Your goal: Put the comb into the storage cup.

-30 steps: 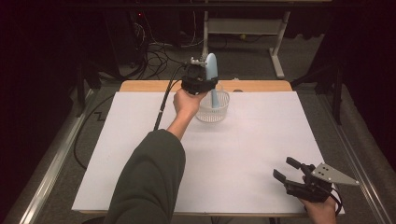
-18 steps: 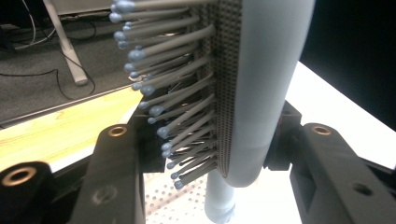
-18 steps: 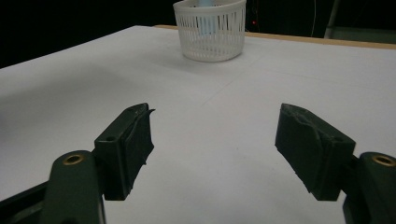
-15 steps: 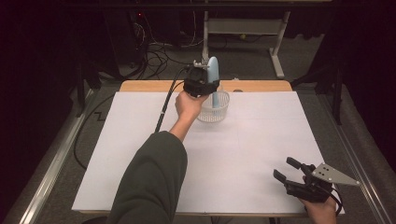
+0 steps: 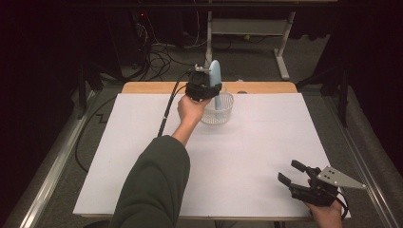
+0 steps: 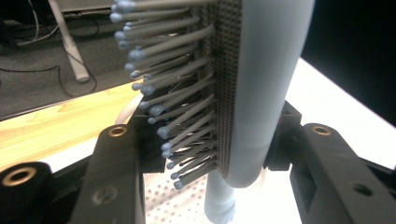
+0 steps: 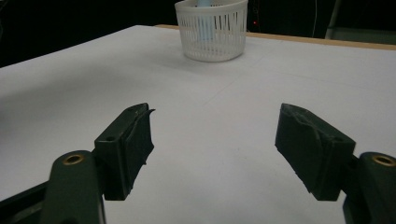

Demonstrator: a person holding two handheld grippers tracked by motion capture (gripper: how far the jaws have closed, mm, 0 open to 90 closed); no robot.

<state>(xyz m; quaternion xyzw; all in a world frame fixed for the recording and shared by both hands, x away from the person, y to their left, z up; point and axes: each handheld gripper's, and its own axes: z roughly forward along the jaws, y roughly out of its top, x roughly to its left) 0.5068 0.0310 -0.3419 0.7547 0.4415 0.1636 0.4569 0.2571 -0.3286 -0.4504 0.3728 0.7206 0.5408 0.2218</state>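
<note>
1. The high view looks forward and down on the whole tabletop (image 5: 237, 156).
2. The left gripper view sits very near the hairbrush (image 6: 261, 93).
3. The right gripper view looks low across the tabletop; it shares the white basket (image 7: 211, 29) with the high view.

Light: bright overhead on the white paper-covered worktop (image 5: 247, 156); surroundings dark
Shadows: soft, faint
Blur: close pale-blue bristled plastic hairbrush (image 6: 261, 84) slightly soft in the left gripper view

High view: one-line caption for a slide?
Left gripper holds a pale blue hairbrush upright, handle in the white basket; right gripper rests open near the table's corner.
</note>
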